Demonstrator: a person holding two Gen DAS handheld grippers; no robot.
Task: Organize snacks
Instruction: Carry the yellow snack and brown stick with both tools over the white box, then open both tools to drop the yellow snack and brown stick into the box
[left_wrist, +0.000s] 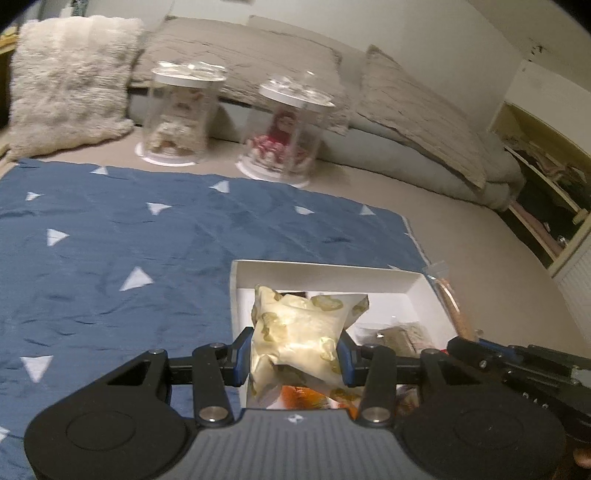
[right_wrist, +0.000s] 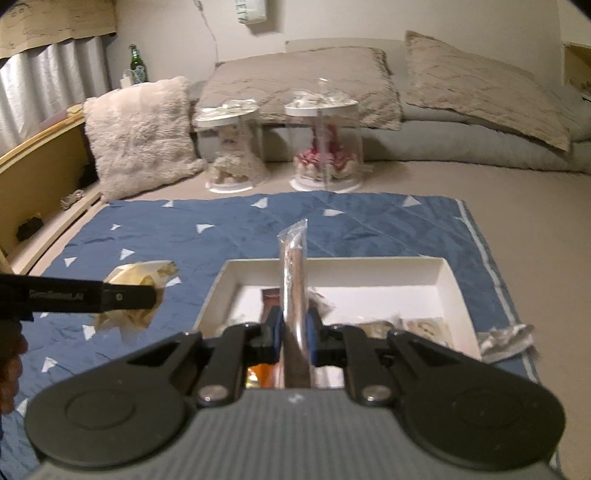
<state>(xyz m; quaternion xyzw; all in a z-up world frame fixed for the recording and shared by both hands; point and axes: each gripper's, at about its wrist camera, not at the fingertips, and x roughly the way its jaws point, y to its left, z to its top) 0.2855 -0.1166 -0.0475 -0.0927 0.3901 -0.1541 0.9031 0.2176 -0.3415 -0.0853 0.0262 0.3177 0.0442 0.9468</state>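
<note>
My left gripper is shut on a cream snack bag printed with yellow-green shapes, held above the near left part of a white box. The right wrist view shows the same cream snack bag to the left of the white box, pinched in the left gripper's black fingers. My right gripper is shut on a long clear-wrapped snack stick that stands upright over the box. Several more snack packets lie inside the box. The box rests on a blue cloth with white triangles.
Two clear jars with white lids, one with pale contents and one with red contents, stand beyond the cloth. Pillows and bedding line the back. A silver packet lies right of the box. A green bottle stands far left.
</note>
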